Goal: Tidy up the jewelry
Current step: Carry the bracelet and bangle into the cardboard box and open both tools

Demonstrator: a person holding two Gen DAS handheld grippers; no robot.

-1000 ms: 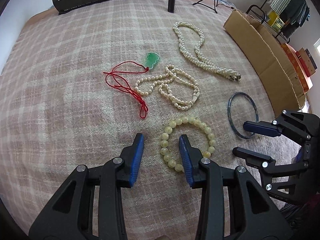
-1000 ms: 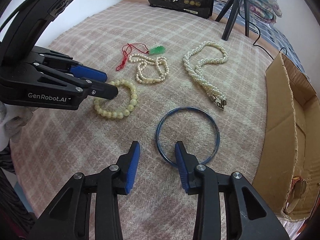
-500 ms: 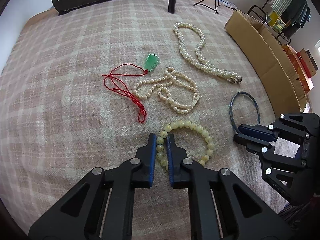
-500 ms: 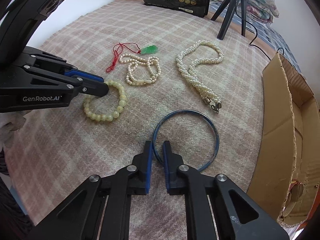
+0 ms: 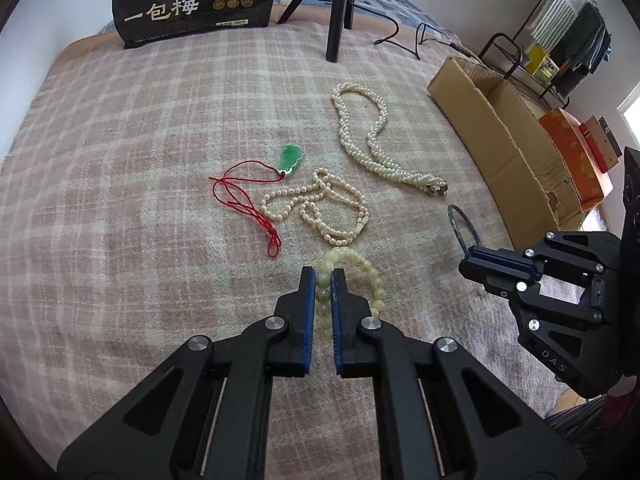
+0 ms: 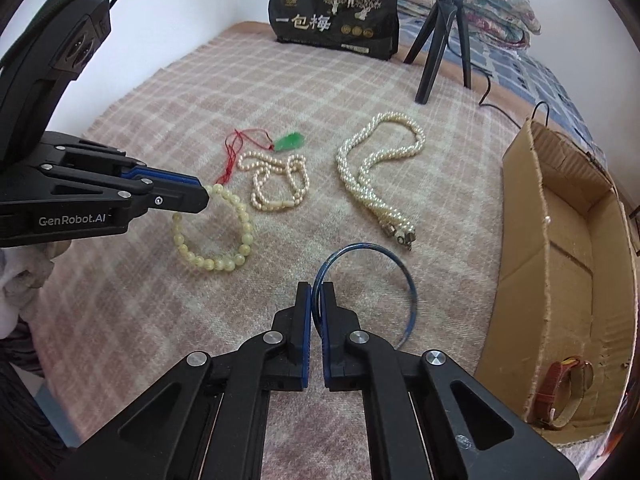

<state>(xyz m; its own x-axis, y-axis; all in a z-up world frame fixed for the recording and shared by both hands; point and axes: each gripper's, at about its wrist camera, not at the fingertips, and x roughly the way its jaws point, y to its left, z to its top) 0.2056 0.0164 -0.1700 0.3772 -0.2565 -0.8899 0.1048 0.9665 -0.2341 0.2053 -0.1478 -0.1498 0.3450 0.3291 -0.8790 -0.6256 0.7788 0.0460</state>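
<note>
1. The left gripper (image 5: 323, 276) is pinching the yellow bead bracelet (image 6: 218, 232) now: a second ago its jaws were standing wide over the beads, and they have since been closing until the pads are clamped on one side of the loop.
2. The right gripper (image 6: 316, 292) is mirroring that, its jaws closed from wide onto the near rim of the blue bangle (image 6: 372, 280).
3. Both pieces are starting to lift off the plaid blanket (image 5: 140, 128), the bangle tilting up edge-on in the left view.
4. That is looking like two grasps secured at once, with the cardboard box (image 6: 568, 264), watches already lying inside, probably waiting as the drop point.
5. The two pearl necklaces and the green pendant (image 5: 291, 158) are lying untouched on the blanket.
</note>
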